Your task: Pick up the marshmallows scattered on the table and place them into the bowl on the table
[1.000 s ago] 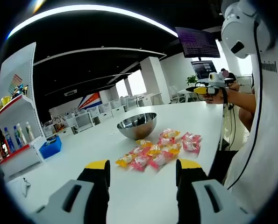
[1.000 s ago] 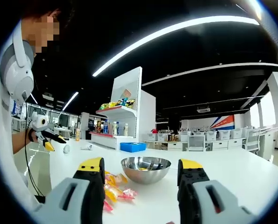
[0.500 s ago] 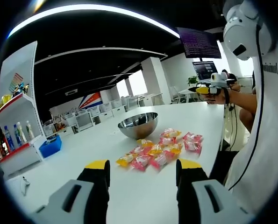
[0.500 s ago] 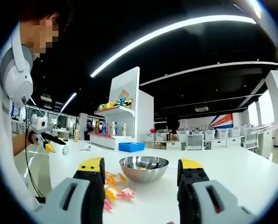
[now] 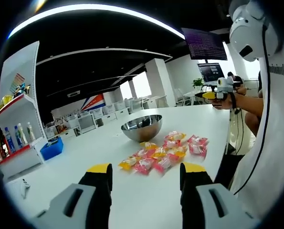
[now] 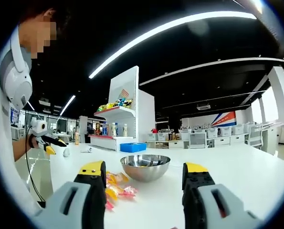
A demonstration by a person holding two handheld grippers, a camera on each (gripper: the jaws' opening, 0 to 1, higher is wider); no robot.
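Note:
Several wrapped marshmallows [image 5: 163,153] in pink and yellow packets lie scattered on the white table [image 5: 75,167], just in front of a steel bowl [image 5: 142,127]. My left gripper [image 5: 146,172] hovers open above the near table, short of the packets, holding nothing. In the right gripper view the same bowl [image 6: 145,167] sits ahead with the marshmallows [image 6: 114,187] at its left. My right gripper [image 6: 146,171] is open and empty, level with the table. The right gripper [image 5: 218,90] also appears far right in the left gripper view, held by a hand. The left gripper [image 6: 44,138] appears at the left in the right gripper view.
A white shelf unit [image 6: 120,121] with bottles and snacks stands behind the table, a blue bin [image 6: 132,148] beside it. A small white object [image 5: 23,186] lies on the table at the left. The person's white shirt [image 5: 270,157] borders the table's right side.
Both views have shifted slightly with the hands; the right gripper view has tipped a little so the bowl sits lower. The marshmallows and bowl have not moved.

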